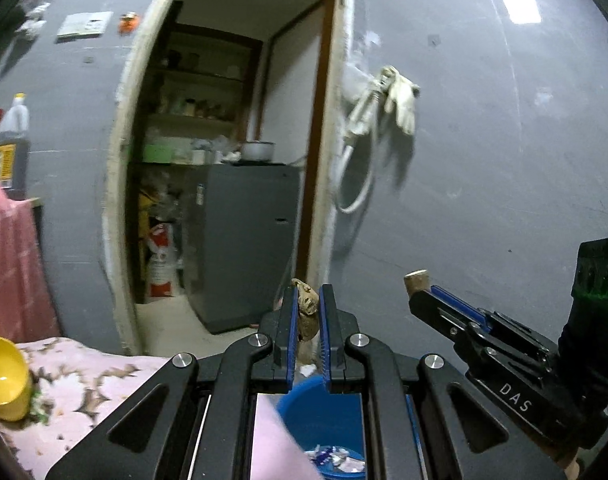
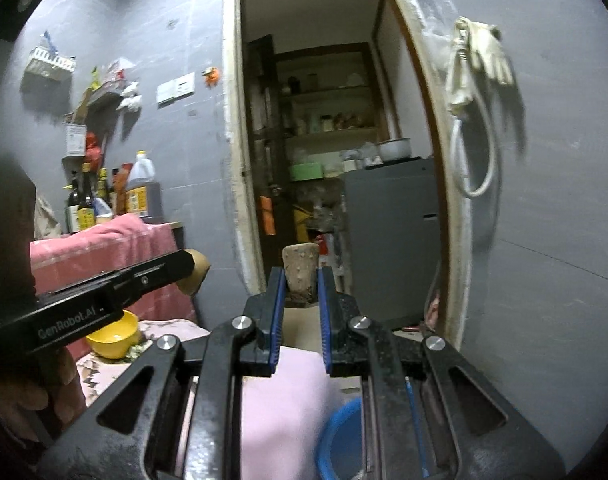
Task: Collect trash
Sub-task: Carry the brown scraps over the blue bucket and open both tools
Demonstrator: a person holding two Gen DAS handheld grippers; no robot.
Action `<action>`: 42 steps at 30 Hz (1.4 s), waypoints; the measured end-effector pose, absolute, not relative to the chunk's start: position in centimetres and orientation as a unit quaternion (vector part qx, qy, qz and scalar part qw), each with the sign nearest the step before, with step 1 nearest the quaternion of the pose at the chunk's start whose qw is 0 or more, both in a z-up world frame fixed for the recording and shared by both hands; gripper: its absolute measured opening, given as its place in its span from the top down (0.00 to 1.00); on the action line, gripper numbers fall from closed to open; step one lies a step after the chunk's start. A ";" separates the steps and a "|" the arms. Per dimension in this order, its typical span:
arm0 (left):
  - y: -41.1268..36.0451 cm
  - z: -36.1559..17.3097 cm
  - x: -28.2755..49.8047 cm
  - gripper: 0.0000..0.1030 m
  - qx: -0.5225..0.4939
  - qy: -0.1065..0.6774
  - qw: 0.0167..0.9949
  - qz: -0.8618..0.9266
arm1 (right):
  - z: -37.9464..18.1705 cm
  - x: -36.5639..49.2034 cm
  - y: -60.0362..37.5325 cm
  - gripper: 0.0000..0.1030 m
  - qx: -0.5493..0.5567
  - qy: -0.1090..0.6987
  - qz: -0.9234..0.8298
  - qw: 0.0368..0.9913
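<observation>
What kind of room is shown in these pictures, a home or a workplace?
Most likely a home kitchen. Sauce and oil bottles crowd a counter, a doorway leads to a pantry with stocked shelves, and a blue trash basin sits on the floor.

My left gripper (image 1: 308, 292) and right gripper (image 2: 300, 276) are black, with blue pads (image 1: 291, 332), silver screws (image 1: 257, 339) and white lettering.

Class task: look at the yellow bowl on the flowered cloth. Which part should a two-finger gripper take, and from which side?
Probably the rim. The yellow bowl sits open side up on the flowered cloth, so one finger can go inside and one outside its thin wall, coming from above. The round body looks too wide.
</observation>
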State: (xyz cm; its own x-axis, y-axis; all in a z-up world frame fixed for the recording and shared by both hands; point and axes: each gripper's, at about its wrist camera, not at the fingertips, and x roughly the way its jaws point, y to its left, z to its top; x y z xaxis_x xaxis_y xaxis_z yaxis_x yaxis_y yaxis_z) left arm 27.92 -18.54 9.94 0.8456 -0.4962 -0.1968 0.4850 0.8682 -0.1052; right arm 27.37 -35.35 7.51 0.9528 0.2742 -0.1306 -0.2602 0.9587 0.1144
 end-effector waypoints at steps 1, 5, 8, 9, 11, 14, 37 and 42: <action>-19.3 9.8 28.1 0.93 -0.022 0.113 0.959 -0.260 | 7.2 27.2 -36.2 0.77 0.049 0.075 0.131 0.987; -21.7 8.9 29.1 0.93 -0.012 0.126 0.953 -0.274 | 6.1 27.5 -38.3 0.77 0.052 0.086 0.115 0.988; -23.3 7.9 30.2 0.93 -0.006 0.145 0.949 -0.280 | 5.2 28.0 -39.6 0.77 0.058 0.096 0.106 0.988; -23.9 7.4 30.8 0.93 -0.003 0.155 0.947 -0.282 | 4.8 28.2 -40.0 0.77 0.061 0.101 0.103 0.988; -24.7 6.4 31.6 0.93 0.000 0.175 0.942 -0.286 | 3.9 28.6 -40.8 0.77 0.067 0.110 0.099 0.987; -25.8 4.7 32.9 0.93 0.001 0.209 0.935 -0.287 | 2.3 29.4 -41.8 0.77 0.076 0.128 0.094 0.984; -29.1 -5.1 39.0 0.78 0.019 0.353 0.896 -0.269 | -6.3 33.6 -44.8 0.75 0.126 0.250 0.067 0.958; -29.1 -5.0 39.1 0.78 0.020 0.352 0.896 -0.270 | -6.2 33.3 -44.9 0.75 0.128 0.250 0.066 0.958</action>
State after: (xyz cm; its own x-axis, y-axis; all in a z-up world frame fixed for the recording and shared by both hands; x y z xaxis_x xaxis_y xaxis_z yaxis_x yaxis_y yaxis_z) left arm 39.06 -29.06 -4.97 0.6063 -0.4693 -0.6420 0.4979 0.8535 -0.1537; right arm 33.33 -44.87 -6.22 0.8667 0.1906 -0.4610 -0.0630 0.9585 0.2780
